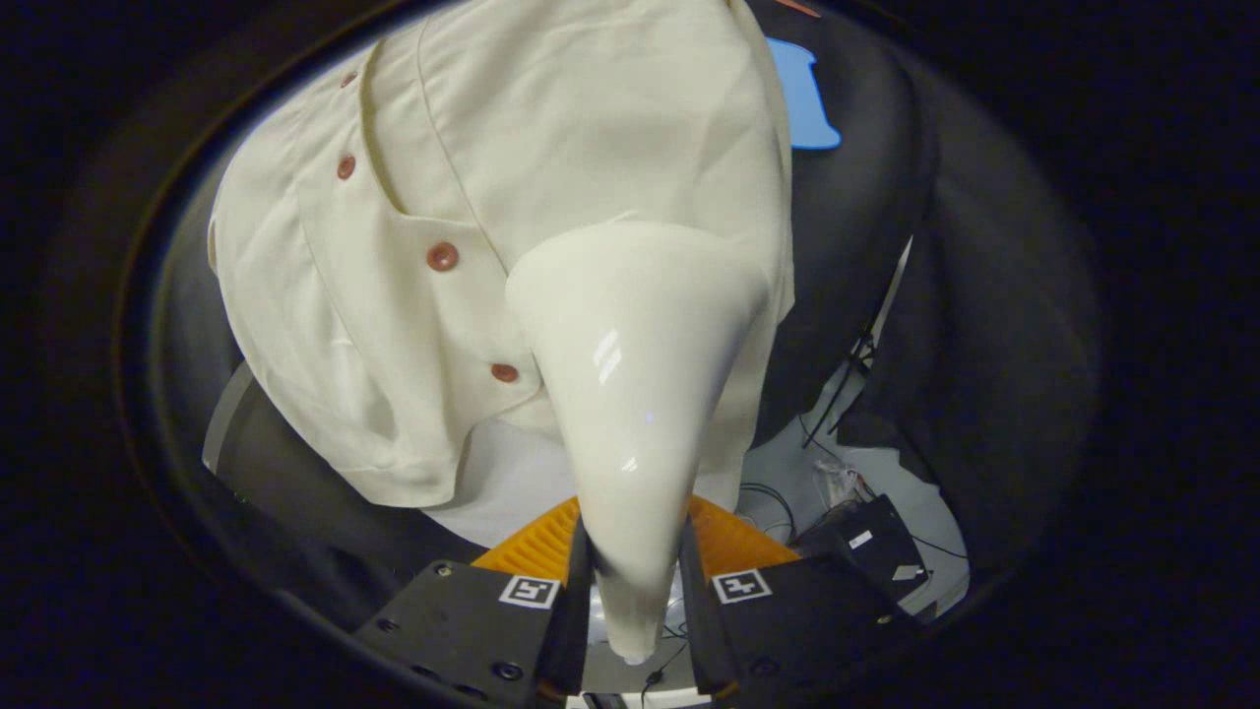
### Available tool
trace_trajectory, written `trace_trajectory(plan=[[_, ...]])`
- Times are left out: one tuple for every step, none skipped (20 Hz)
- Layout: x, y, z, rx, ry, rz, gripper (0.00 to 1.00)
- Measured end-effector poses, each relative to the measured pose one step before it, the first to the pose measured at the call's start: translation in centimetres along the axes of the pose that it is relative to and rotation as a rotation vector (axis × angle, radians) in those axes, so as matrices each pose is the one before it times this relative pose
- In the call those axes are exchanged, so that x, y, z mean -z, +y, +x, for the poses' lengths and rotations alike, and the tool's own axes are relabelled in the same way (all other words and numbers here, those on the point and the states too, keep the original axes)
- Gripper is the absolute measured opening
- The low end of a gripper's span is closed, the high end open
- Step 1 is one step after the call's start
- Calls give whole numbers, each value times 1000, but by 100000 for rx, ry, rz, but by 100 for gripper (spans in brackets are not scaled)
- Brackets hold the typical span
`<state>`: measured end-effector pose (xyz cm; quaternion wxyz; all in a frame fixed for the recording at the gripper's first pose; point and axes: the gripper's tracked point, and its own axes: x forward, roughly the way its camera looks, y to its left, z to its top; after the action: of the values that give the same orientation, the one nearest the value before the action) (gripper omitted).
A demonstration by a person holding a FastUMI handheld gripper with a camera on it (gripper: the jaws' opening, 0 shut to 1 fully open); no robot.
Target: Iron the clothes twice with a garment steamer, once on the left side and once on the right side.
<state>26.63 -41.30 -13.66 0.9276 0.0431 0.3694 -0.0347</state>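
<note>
A cream shirt (551,148) with reddish-brown buttons (442,257) hangs in front of the black booth wall. My gripper (635,581) is shut on the glossy white garment steamer (635,374), both fingers pressing its narrow handle. The steamer widens away from the fingers, and its broad head rests against the shirt's right half, to the right of the button row. The lower hem of the shirt hangs just beyond the steamer's head.
An orange ribbed object (551,542) lies just beyond the fingers, under the steamer. A black box (866,542) with white stickers and loose cables (837,394) sit on the pale floor to the right. Black cloth surrounds the shirt.
</note>
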Motion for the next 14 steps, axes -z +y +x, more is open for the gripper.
trace_trajectory(plan=[[921, -567, 492, 892, 1406, -230, 42], [797, -251, 238, 739, 1276, -14, 42], [885, -57, 482, 339, 1343, -800, 42], [860, -4, 397, 358, 1404, -400, 42], [672, 95, 292, 37, 835, 339, 42], [603, 187, 359, -234, 363, 425, 42], [560, 49, 236, -209, 5, 634, 42], [569, 140, 206, 1, 152, 613, 42], [772, -74, 189, 1057, 182, 1126, 42], [646, 85, 171, 725, 2, 1307, 42], [483, 233, 92, 278, -569, 1119, 42], [539, 142, 57, 546, 128, 850, 42], [532, 85, -317, 14, -300, 477, 42], [426, 139, -251, 36, -1, 553, 43]])
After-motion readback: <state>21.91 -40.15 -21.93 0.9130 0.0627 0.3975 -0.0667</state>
